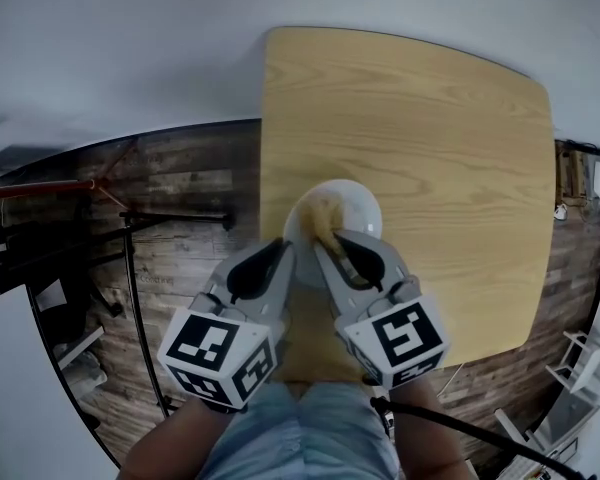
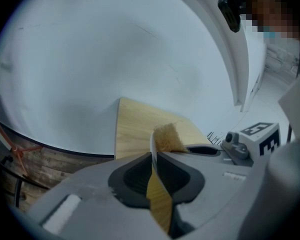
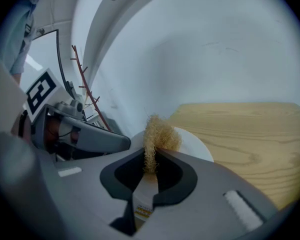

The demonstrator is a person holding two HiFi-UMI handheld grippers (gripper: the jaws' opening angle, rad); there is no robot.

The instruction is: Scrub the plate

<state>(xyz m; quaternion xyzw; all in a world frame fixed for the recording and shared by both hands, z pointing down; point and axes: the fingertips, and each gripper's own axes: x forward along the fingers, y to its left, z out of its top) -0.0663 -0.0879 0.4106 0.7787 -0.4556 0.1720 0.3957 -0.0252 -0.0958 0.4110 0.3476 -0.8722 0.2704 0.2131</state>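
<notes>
Between the right gripper's [image 3: 151, 160] jaws sits a tan fibrous scrubber [image 3: 159, 134], pinched tight, its tuft over the white plate [image 3: 196, 145] just ahead. My left gripper [image 2: 154, 158] clamps the plate's near rim and steadies it. The 2 claws meet at the plate from my side, with the right nearer its centre, so I judge the strokes should run away from me across the dish. Beyond, the wooden table [image 1: 450, 148] offers open room ahead and rightward, while its left edge runs close beside the plate.
</notes>
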